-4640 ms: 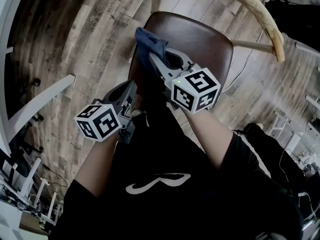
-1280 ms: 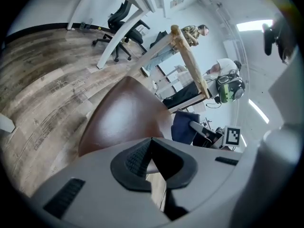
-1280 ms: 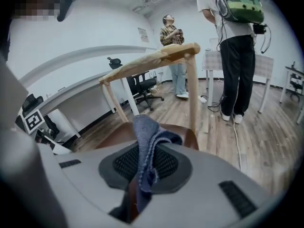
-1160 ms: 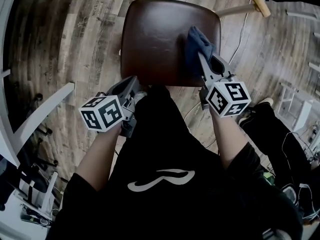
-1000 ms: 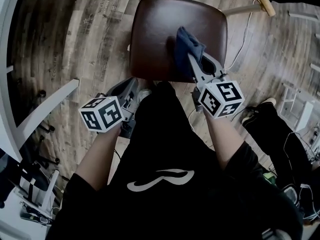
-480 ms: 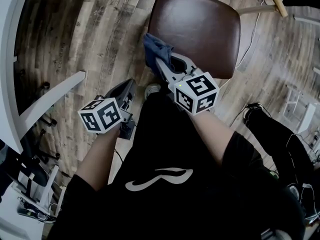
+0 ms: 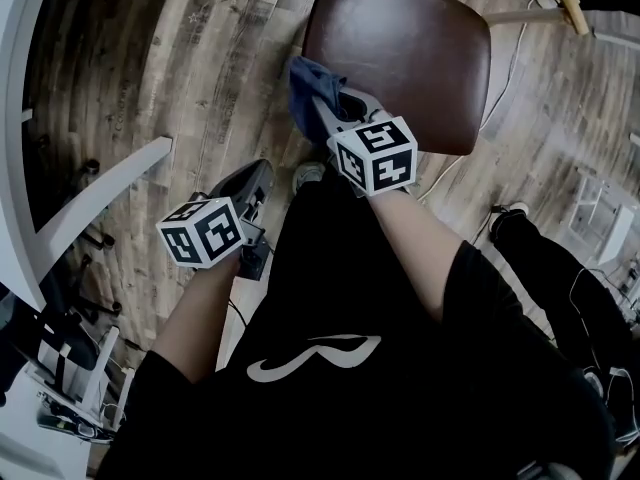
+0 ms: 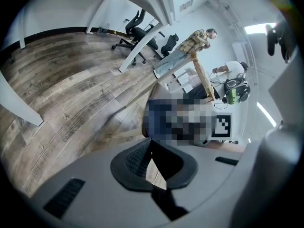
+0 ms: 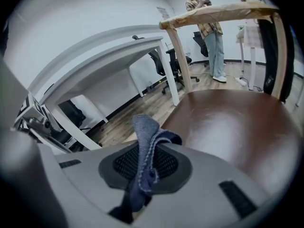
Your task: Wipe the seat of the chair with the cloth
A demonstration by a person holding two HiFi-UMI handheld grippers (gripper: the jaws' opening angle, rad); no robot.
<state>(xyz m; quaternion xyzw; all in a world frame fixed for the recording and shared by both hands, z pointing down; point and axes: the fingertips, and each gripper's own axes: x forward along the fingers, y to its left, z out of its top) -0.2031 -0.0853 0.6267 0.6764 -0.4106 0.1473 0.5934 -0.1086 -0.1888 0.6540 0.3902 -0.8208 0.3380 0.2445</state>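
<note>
While the right hand-held gripper (image 7: 318,110) is clamping its jaws on the blue cloth (image 7: 305,80), the cloth is bunching out just past its tips. It is sitting right at the near left corner of the chair's brown seat (image 7: 410,58). In the right gripper view the cloth (image 9: 148,141) is running down between the two dark pads, with one fold sticking up above them. The glossy seat (image 9: 232,127) is spreading out ahead and to the right of that gripper, below the pale wooden backrest (image 9: 218,11). Whether the cloth is actually pressing on the seat is not clear from these views.

The left hand-held gripper (image 7: 255,180) is hanging well back from the chair, out over the wood floor (image 7: 150,58). Its jaws are meeting at the tips with nothing between them — only floor is showing through the gap behind the pads (image 8: 137,160).
</note>
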